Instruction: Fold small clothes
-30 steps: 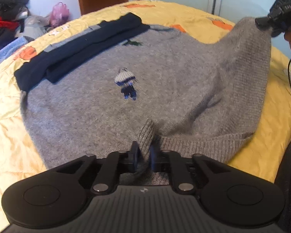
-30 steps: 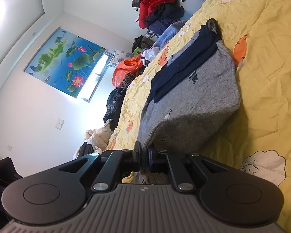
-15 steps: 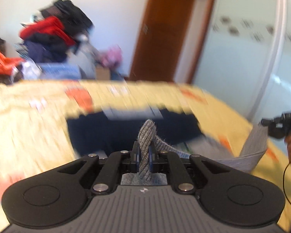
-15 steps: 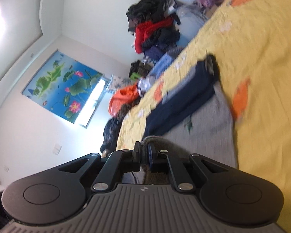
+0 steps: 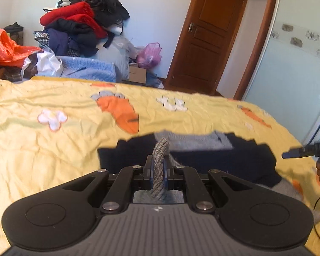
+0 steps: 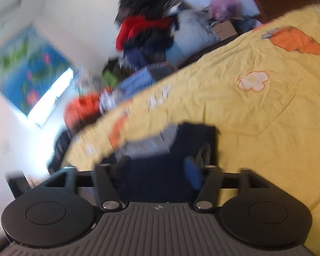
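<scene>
Yellow bedspread (image 5: 53,149) seen beyond left gripper (image 5: 157,168), pinched on grey sweater hem (image 5: 160,164); right gripper (image 6: 160,168) just sprung apart, nothing held.

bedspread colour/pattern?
Yellow bedspread with orange carrots and white flowers; left wrist view shows it best.
</scene>
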